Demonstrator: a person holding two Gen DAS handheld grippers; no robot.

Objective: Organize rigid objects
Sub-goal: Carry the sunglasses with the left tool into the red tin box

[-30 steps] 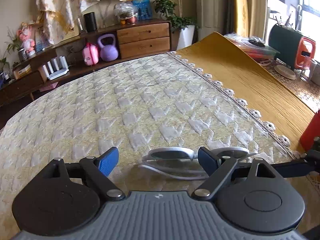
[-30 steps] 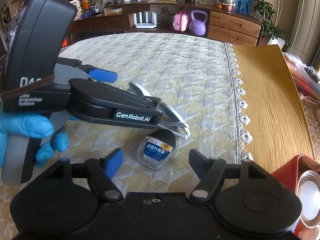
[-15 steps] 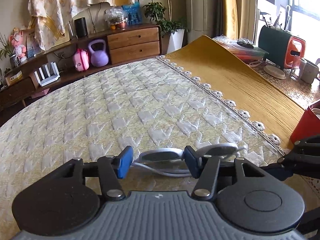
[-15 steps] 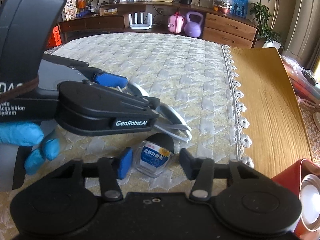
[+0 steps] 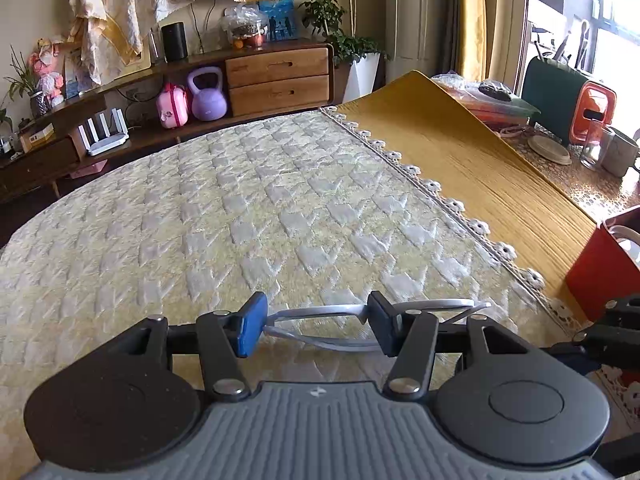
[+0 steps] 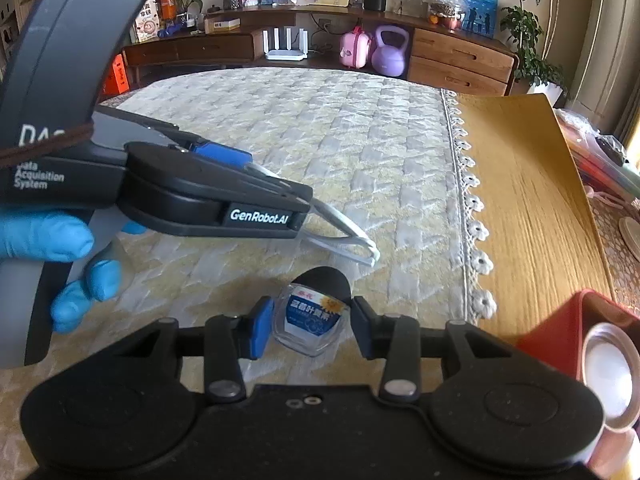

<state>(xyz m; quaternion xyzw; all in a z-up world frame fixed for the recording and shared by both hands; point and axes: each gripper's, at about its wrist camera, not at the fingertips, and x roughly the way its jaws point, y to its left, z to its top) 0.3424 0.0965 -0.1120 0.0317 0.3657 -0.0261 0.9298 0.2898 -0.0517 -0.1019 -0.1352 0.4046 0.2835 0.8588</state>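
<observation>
Both pairs of fingers have drawn in since a second ago, when they stood wide around their things, and the glasses have come up off the quilted cloth. In the left wrist view the left gripper (image 5: 316,326) has the white glasses (image 5: 320,314) between its two blue pads: one lens frame spans the gap, the left pad at its outer end and the right pad at the bridge, while the other lens and the folded temples stick out past the right finger. Left fingers are closed on the glasses. From the right wrist view the same gripper (image 6: 280,196) is seen side-on, held by a blue-gloved hand (image 6: 60,248), with the temples jutting free above the quilted cloth (image 6: 320,140).

The right gripper (image 6: 310,326) has the small clear jar (image 6: 312,322) — blue and white label, black cap pointing away — lying on its side between its fingers. Its jaws are closing; the left pad sits against the jar's wall, the right pad just beside the other wall, though contact there is not sure. A red box (image 6: 568,328) stands to the right on the bare wooden surface (image 6: 528,208), near the cloth's lace edge
</observation>
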